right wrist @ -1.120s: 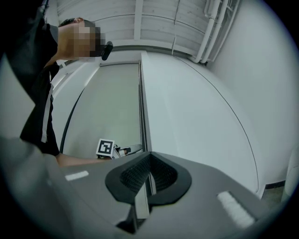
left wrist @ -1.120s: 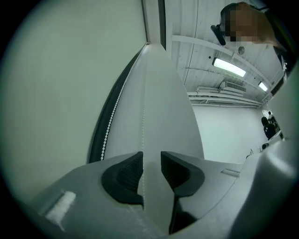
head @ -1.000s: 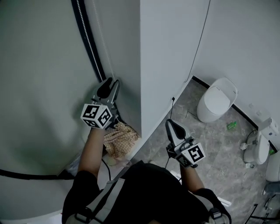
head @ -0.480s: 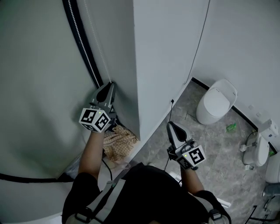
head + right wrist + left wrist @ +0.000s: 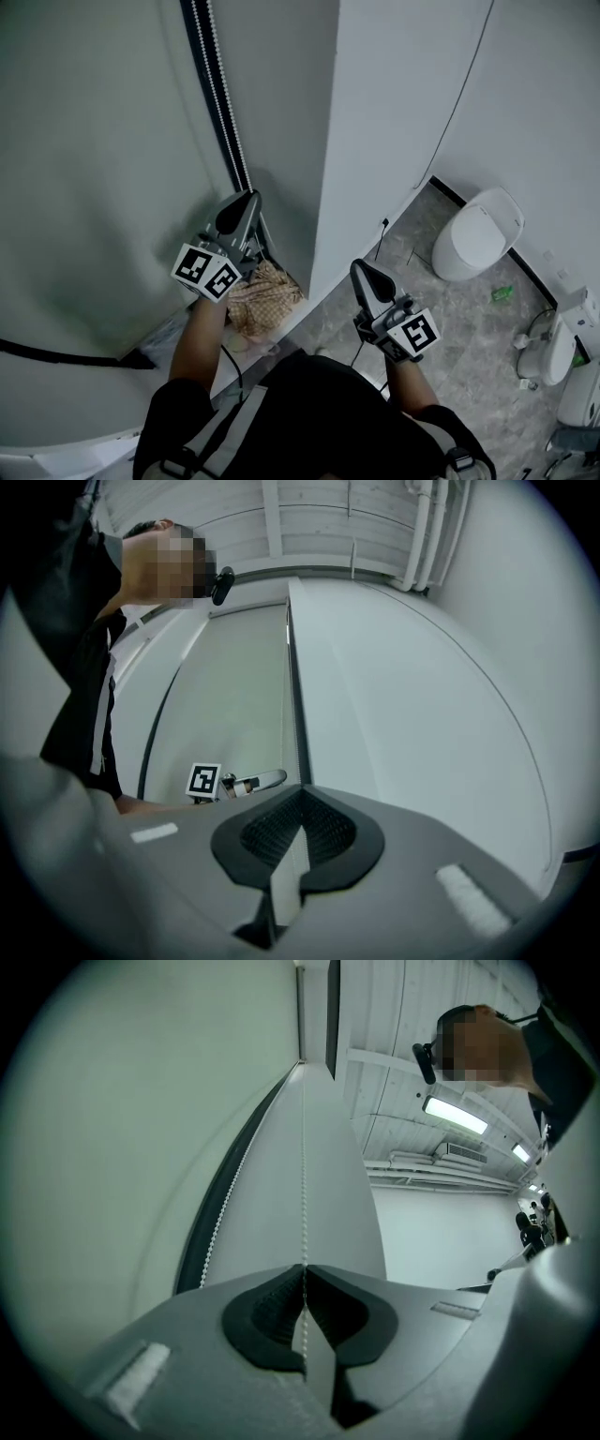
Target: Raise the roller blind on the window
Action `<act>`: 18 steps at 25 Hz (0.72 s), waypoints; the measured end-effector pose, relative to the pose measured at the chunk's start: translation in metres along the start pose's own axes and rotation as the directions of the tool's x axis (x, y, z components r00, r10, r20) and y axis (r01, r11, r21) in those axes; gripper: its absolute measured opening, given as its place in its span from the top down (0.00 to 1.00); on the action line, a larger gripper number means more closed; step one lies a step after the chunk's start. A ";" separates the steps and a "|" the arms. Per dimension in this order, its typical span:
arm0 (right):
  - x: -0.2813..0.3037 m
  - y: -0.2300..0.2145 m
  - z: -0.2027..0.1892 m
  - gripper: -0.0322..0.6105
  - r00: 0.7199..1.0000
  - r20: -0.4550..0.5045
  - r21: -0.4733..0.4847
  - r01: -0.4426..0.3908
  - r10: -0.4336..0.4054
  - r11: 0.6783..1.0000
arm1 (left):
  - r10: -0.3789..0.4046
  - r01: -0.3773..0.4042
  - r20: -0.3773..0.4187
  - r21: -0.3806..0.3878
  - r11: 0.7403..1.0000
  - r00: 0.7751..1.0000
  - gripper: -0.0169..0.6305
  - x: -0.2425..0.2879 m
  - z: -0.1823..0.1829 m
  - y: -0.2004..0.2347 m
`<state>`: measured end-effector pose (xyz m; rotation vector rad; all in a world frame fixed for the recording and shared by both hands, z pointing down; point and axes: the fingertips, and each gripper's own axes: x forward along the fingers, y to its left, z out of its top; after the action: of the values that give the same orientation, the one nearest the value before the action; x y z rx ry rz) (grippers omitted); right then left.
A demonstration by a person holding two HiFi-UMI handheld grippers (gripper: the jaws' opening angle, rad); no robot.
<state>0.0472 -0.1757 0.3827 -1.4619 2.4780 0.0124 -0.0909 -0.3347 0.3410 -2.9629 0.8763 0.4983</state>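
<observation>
- Grey tiled floor (image 5: pixel 441 319) lies open on the right, toward a toilet (image 5: pixel 476 232).
- Roller blind (image 5: pixel 94 169) hangs left of the white wall corner (image 5: pixel 330 169).
- Left gripper (image 5: pixel 247 199) has just closed its jaws on the bead chain (image 5: pixel 303 1185) beside the blind's edge.
- Right gripper (image 5: pixel 362 272) is closed and empty.

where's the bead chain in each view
Head view: bead chain runs down from the top, left of centre, to the left tool.
Left gripper view: straight down the middle, pinched in the shut left tool.
Right gripper view: too thin to make out.
Shared landmark: the left tool, left of centre in the right gripper view.
</observation>
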 end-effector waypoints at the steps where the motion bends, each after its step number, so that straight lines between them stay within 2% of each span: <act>1: 0.008 0.007 0.002 0.95 0.999 0.004 0.003 -0.036 0.036 0.999 | -0.001 0.001 -0.007 0.003 1.000 1.000 0.96 -0.007 0.002 -0.005; 5: 0.047 0.045 0.017 0.95 0.979 0.025 -0.023 -0.199 0.200 0.980 | 0.003 -0.002 -0.018 0.021 1.000 1.000 0.96 -0.036 0.010 -0.017; 11: 0.104 0.092 0.041 0.95 0.921 0.069 -0.049 -0.380 0.382 0.924 | 0.041 -0.041 -0.006 0.010 0.999 0.999 0.96 -0.077 0.018 -0.022; 12: 0.113 0.097 0.046 0.92 0.909 0.083 -0.037 -0.407 0.408 0.913 | 0.050 -0.050 0.000 0.007 0.999 0.999 0.96 -0.082 0.020 -0.022; 13: 0.123 0.104 0.051 0.86 0.896 0.093 -0.025 -0.433 0.434 0.901 | 0.058 -0.058 0.004 0.004 0.998 0.998 0.96 -0.087 0.023 -0.023; 16: 0.151 0.126 0.071 0.78 0.862 0.110 -0.011 -0.497 0.495 0.868 | 0.064 -0.063 0.010 -0.006 0.998 0.998 0.96 -0.098 0.027 -0.030; 18: 0.167 0.138 0.084 0.77 0.845 0.117 -0.011 -0.524 0.522 0.852 | 0.062 -0.062 0.011 -0.012 0.998 0.998 0.96 -0.103 0.028 -0.035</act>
<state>-0.1296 -0.2392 0.2457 -0.7052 2.6826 0.1693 -0.1621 -0.2479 0.3435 -2.9485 0.9701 0.5234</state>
